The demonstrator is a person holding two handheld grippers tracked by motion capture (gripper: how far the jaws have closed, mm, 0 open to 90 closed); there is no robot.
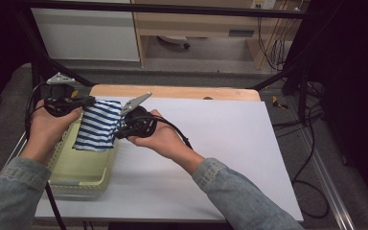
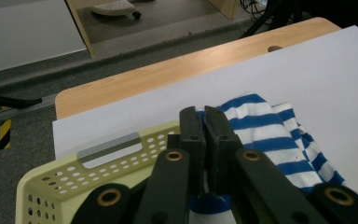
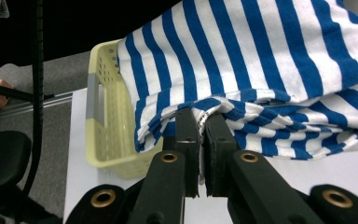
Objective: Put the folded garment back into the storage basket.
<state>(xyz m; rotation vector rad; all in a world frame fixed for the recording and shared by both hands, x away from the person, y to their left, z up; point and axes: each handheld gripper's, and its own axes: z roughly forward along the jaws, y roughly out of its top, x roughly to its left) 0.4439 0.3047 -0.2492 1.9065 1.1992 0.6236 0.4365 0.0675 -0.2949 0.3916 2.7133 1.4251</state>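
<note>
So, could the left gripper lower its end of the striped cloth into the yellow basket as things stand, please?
Probably yes: the left gripper holds the striped cloth right above the open yellow basket, with nothing visible between.

Left gripper [image 1: 87,101] and right gripper [image 1: 120,125] face each other, jaws of both clamped shut.

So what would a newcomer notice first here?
The blue-and-white striped cloth, held up between the left gripper and the right gripper, both shut on it. Beneath it sits a pale yellow basket at the table's left edge.
</note>
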